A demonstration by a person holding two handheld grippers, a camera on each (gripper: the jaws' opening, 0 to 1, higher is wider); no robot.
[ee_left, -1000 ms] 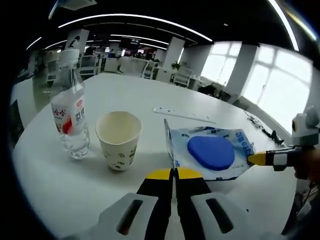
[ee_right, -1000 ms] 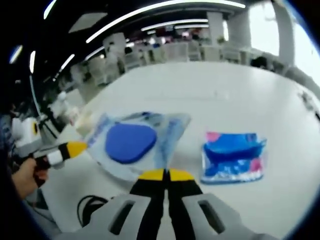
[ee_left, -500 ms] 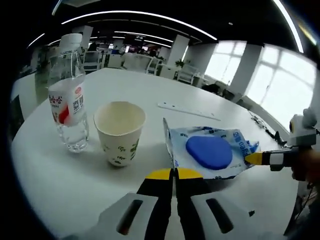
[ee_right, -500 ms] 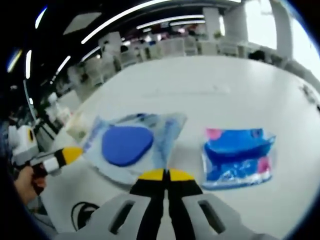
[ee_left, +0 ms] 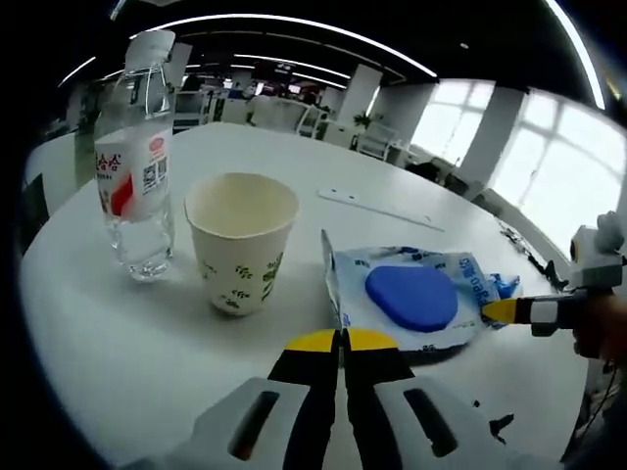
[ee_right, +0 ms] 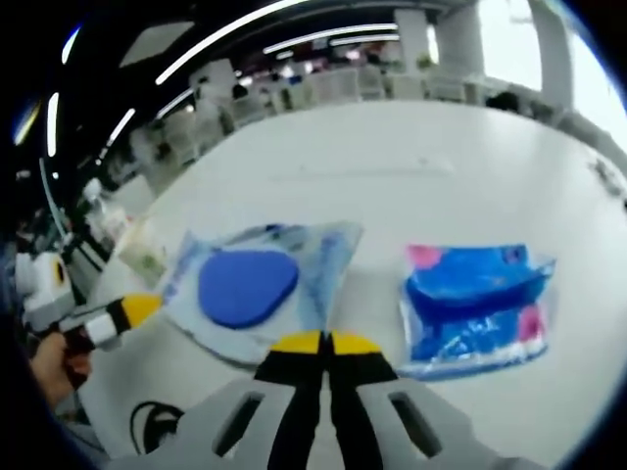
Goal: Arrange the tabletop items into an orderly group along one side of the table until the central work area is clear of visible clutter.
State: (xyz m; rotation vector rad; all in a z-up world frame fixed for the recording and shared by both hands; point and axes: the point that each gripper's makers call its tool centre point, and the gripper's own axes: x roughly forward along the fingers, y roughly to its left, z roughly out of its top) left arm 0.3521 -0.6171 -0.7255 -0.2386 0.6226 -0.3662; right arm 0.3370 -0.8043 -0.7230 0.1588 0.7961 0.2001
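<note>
A pale blue packet with a dark blue oval lid [ee_left: 411, 299] hangs just above the white table [ee_left: 127, 333], casting a shadow. My left gripper [ee_left: 343, 340] is shut on its near left corner. My right gripper [ee_left: 502, 311] reaches in from the right, its yellow tips closed on the packet's far right corner. In the right gripper view the same packet [ee_right: 250, 289] lies ahead, my right gripper [ee_right: 315, 343] shut on its near edge and the left gripper [ee_right: 137, 309] pinching its left corner. A blue and pink packet [ee_right: 475, 308] lies flat to the right.
A paper cup with green leaf print [ee_left: 240, 245] and a clear water bottle [ee_left: 137, 162] stand left of the held packet. A ruler [ee_left: 377, 209] lies farther back. A black cable [ee_right: 162, 423] sits near the table edge. A hand [ee_right: 54, 362] grips the left tool.
The left gripper view has come a little closer to the cup and bottle. The right gripper view has shifted slightly left. Both grippers keep hold of the packet.
</note>
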